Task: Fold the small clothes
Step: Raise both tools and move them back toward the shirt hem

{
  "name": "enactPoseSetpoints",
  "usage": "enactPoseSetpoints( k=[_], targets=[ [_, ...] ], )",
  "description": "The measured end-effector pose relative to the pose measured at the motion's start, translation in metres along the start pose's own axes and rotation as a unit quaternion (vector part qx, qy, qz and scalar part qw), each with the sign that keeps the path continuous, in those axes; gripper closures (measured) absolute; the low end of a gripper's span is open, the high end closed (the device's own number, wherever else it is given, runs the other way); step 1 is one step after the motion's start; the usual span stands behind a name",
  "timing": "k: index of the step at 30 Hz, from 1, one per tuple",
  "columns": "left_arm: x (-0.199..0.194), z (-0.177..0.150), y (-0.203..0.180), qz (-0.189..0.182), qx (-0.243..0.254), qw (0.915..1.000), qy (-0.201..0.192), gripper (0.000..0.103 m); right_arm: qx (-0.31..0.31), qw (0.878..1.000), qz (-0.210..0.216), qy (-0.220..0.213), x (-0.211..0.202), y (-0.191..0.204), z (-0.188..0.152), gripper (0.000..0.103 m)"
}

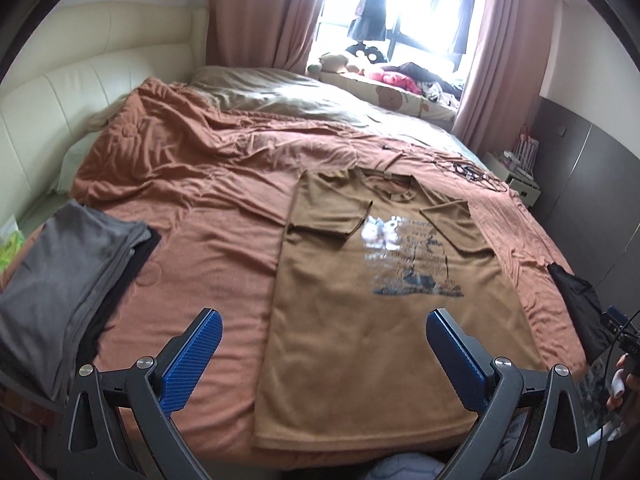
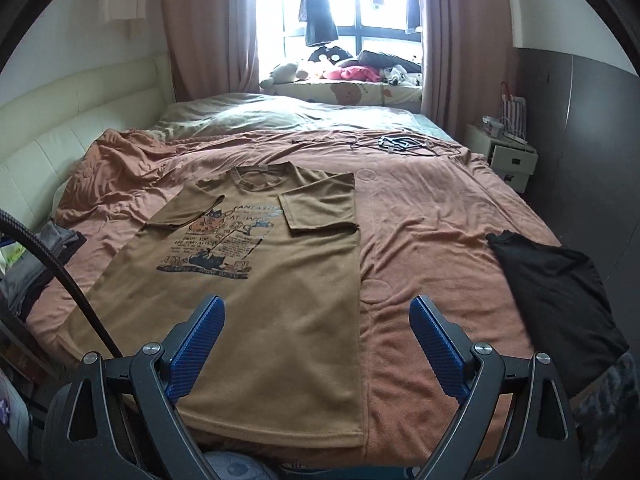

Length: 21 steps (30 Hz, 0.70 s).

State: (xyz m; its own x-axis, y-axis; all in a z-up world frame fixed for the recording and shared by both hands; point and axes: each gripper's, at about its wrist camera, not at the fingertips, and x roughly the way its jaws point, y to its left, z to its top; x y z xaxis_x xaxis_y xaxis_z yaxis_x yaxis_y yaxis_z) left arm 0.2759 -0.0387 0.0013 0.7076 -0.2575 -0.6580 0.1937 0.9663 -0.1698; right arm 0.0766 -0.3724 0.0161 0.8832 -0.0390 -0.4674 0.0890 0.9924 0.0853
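A brown t-shirt lies flat, print up, on the bed's orange blanket, its long axis running from the hem at the near edge to the collar pointing toward the window, both sleeves folded in over the chest. The left claw and right claw hover spread wide above the hem, holding nothing. A grey folded stack sits left of the t-shirt, a black garment right of it.

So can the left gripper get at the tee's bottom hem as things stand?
Probably yes: the left gripper is open just above the brown tee, and its bottom hem lies flat with nothing on it.
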Motion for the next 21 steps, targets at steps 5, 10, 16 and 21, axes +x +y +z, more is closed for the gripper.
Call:
enactPoseSetpoints(
  k=[5, 10, 16, 21],
  targets=[
    [-0.016, -0.024, 0.008, 0.009, 0.012, 0.9999, -0.003, 0.0, 0.006, 1.0, -0.01, 0.005, -0.02, -0.014, -0.014, 0.01],
    [-0.019, -0.048, 0.018, 0.016, 0.012, 0.9998, 0.009, 0.0, 0.013, 1.0, -0.016, 0.008, -0.032, -0.02, -0.027, 0.01],
    [-0.018, -0.078, 0.038, 0.032, 0.0, 0.9994, 0.011, 0.0, 0.015, 0.999, -0.027, 0.014, -0.035, -0.019, -0.049, 0.01],
    [-0.007, -0.102, 0.06, 0.02, -0.029, 0.9991, 0.024, 0.0, 0.009, 0.999, -0.027, 0.035, -0.024, -0.02, -0.069, 0.01]
  ],
)
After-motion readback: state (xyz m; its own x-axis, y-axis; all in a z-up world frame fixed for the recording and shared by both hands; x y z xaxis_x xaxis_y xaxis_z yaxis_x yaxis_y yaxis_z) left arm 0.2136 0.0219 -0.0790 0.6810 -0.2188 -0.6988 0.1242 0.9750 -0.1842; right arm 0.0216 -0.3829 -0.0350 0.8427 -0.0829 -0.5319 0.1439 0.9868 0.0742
